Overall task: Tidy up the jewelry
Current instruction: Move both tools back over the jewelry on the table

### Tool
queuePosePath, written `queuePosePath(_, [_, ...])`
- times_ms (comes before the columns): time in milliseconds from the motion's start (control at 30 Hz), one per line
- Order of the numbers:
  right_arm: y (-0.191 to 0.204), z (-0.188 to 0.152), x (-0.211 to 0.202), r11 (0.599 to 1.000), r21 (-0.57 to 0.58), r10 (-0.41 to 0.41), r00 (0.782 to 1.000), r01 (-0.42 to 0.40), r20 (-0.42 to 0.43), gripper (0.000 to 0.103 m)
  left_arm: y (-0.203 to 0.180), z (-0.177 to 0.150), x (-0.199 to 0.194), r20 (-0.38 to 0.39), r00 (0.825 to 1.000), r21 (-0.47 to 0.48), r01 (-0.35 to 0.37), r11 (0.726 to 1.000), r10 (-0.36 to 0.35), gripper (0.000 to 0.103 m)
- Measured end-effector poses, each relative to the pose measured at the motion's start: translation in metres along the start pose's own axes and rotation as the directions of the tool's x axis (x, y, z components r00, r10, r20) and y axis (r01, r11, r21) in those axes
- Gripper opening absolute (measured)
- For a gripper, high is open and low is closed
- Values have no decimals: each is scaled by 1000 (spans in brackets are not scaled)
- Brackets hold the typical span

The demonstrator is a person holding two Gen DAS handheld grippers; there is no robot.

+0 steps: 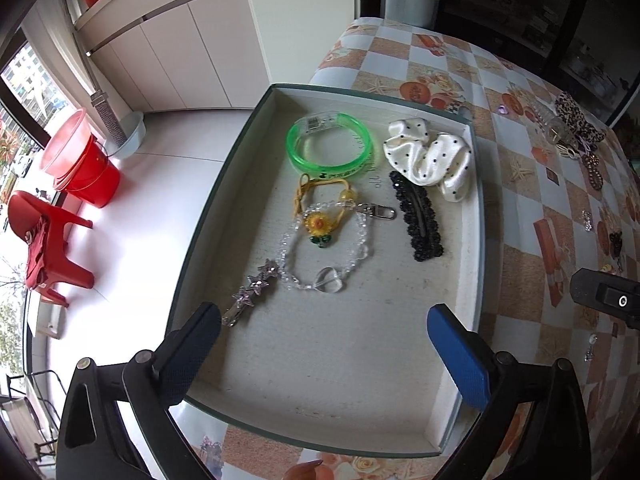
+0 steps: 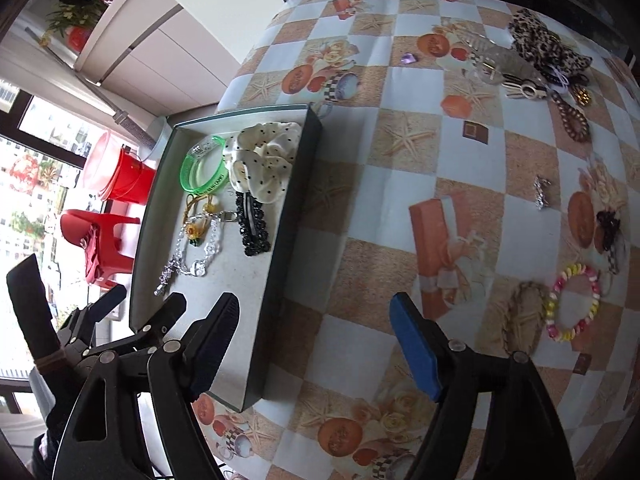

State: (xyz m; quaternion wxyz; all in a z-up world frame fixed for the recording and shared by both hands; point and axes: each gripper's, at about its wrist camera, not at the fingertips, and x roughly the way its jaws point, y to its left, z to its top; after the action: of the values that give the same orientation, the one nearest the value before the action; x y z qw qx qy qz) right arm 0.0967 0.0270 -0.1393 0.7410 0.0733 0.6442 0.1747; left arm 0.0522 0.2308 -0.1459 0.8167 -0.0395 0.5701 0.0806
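Observation:
An open grey box (image 1: pixel 472 232) lies on the checked tablecloth. In it are a green bangle (image 1: pixel 332 144), a white dotted scrunchie (image 1: pixel 428 156), a black lace clip (image 1: pixel 420 220), a sunflower keychain (image 1: pixel 320 224), a clear bead bracelet (image 1: pixel 324 256) and a star hair clip (image 1: pixel 252 292). My left gripper (image 1: pixel 322 314) hangs open above the box's near half, nothing between its fingers. My right gripper (image 2: pixel 316 304) is open and empty over the box's right wall (image 2: pixel 296 216). A pastel bead bracelet (image 2: pixel 574 302) lies on the cloth to its right.
More pieces are scattered on the tablecloth (image 2: pixel 400 160): a leopard scrunchie (image 2: pixel 536 48), a brown chain (image 2: pixel 572 118), a silver piece (image 2: pixel 542 192), a black scrunchie (image 2: pixel 608 224). Left of the table's edge, a red bucket (image 1: pixel 92 176) and red stool (image 1: pixel 44 248) stand on the floor.

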Motion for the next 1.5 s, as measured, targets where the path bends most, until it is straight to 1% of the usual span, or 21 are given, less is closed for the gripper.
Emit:
queuePosePath(67, [-10, -6, -5, 1000, 18, 0, 1000, 0, 3, 84, -11, 1, -3, -2, 1000, 24, 11, 1000, -11, 103])
queuePosePath(100, [-16, -9, -7, 1000, 27, 0, 1000, 0, 6, 89, -18, 1, -4, -3, 1000, 37, 15, 999, -15, 103])
queuePosePath(133, [-21, -11, -10, 999, 37, 0, 1000, -1, 13, 90, -24, 1, -5, -4, 1000, 51, 18, 999, -18, 103])
queuePosePath(467, [-78, -36, -34, 989, 150, 8, 999, -15, 49, 91, -84, -3, -15, -16, 998, 174, 60, 983, -58, 103])
queuePosePath(667, [-114, -49, -47, 978, 209, -6, 998, -8, 68, 91, -120, -4, -18, -27, 996, 233, 84, 969, -80, 103])
queuePosePath(900, [-156, -59, -58, 957, 290, -37, 995, 8, 93, 91, -157, -5, -15, -38, 995, 288, 98, 952, -91, 103])
queuePosePath(1133, [-184, -64, -68, 946, 324, -59, 988, 10, 140, 91, -180, -2, -9, -44, 995, 320, 94, 943, -84, 103])
queuePosePath(1233, [-195, -62, -68, 939, 343, -62, 991, 17, 119, 91, -188, 1, -5, -49, 995, 329, 95, 940, -83, 103])
queuePosePath(1367, [-209, -53, -66, 938, 334, -118, 991, 89, 66, 91, -197, 8, 1, -48, 995, 329, 96, 940, -85, 103])
queuePosePath(1500, [-224, -39, -65, 931, 350, -130, 990, 102, 58, 91, -208, 20, 7, -43, 993, 313, 114, 943, -106, 103])
